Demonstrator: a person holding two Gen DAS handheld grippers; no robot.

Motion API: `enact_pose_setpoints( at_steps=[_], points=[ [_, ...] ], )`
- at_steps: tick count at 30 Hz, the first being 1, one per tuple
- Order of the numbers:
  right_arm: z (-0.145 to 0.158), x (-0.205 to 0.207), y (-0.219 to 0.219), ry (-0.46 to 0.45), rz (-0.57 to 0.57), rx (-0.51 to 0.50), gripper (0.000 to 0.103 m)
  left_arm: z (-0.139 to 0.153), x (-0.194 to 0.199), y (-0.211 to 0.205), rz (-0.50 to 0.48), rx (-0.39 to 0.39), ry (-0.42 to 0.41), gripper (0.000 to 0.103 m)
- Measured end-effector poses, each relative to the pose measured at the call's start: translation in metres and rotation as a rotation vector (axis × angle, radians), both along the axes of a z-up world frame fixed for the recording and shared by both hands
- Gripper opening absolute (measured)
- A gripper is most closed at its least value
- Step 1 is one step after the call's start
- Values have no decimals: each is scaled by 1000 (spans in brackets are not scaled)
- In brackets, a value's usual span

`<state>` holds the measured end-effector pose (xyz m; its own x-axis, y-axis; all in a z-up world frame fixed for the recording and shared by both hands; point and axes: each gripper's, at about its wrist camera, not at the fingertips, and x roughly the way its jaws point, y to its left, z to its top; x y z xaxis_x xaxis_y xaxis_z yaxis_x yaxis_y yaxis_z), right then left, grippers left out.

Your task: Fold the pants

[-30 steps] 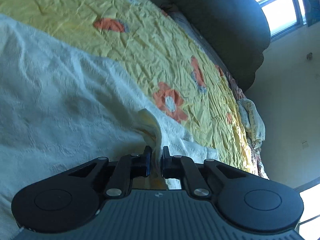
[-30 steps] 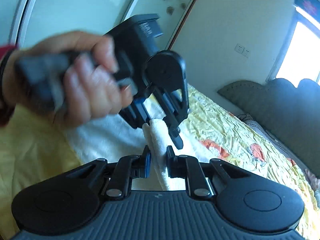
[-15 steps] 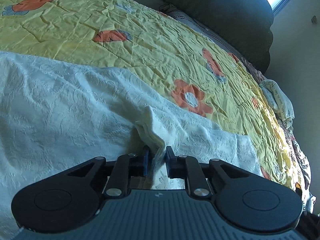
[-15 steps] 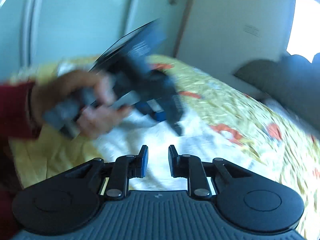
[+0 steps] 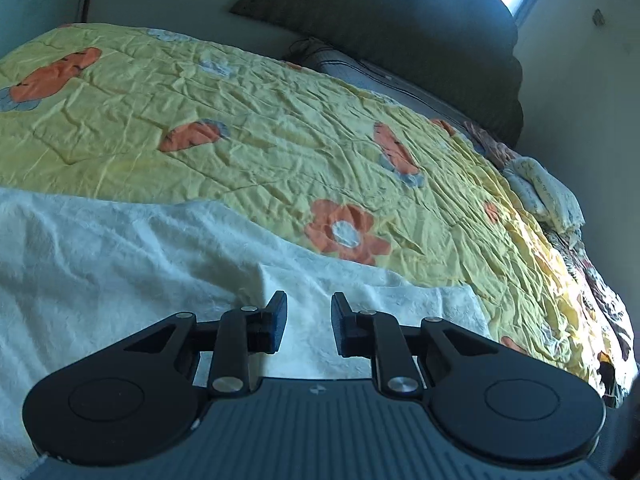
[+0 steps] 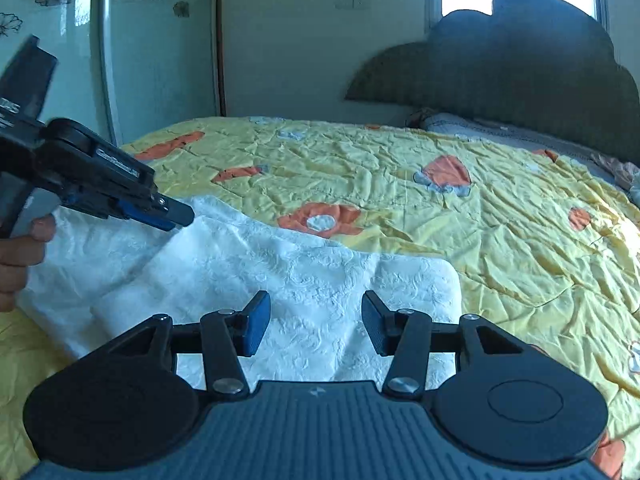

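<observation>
White embossed pants (image 5: 120, 248) (image 6: 304, 276) lie spread on a yellow flowered quilt (image 5: 260, 128) (image 6: 500, 216). Above the cloth near its right edge hangs my left gripper (image 5: 308, 322). Its jaws are opening and nothing is between them. My right gripper (image 6: 316, 326) hovers over the same white cloth, jaws opening wider, nothing between them either. In the right wrist view the left gripper (image 6: 176, 214) shows at the left edge, held by a hand (image 6: 20, 256), its tips just above the far edge of the pants.
A dark scalloped headboard (image 6: 520, 68) and a grey pillow (image 5: 380, 80) stand at the far end of the bed. Rolled patterned bedding (image 5: 544, 196) lies along the bed's right edge. A wardrobe door (image 6: 152, 52) with flower prints stands to the left.
Both grippers let go of the pinched fold of white cloth and opened. The fold has dropped flat. Both views have rolled level, and the right gripper has drawn away from the left.
</observation>
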<state>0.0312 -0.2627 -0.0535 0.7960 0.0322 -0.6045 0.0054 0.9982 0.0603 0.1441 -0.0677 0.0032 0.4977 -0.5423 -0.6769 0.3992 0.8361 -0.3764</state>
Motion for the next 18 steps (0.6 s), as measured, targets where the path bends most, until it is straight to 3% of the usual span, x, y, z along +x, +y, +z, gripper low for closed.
enact_pose_setpoints(
  at_steps=[1, 4, 8, 10, 12, 14, 18],
  points=[
    [-8, 3, 0, 69, -4, 1, 50, -3, 1, -10, -31, 31, 3, 31],
    [-5, -11, 4, 62, -32, 22, 52, -19, 3, -25, -8, 156, -1, 31],
    [18, -41, 18, -25, 20, 36, 53, -13, -20, -14, -27, 160, -78, 33],
    [14, -42, 26, 0, 59, 11, 55, -12, -33, -10, -34, 180, -104, 51],
    [-2, -35, 29, 59, 58, -18, 55, -21, -38, -11, -59, 203, -94, 58],
    [-5, -35, 28, 53, 28, 11, 57, -32, -38, -9, -42, 249, -60, 58],
    [13, -39, 39, -18, 55, 9, 61, -25, -44, 13, 23, 188, -50, 58]
  ],
)
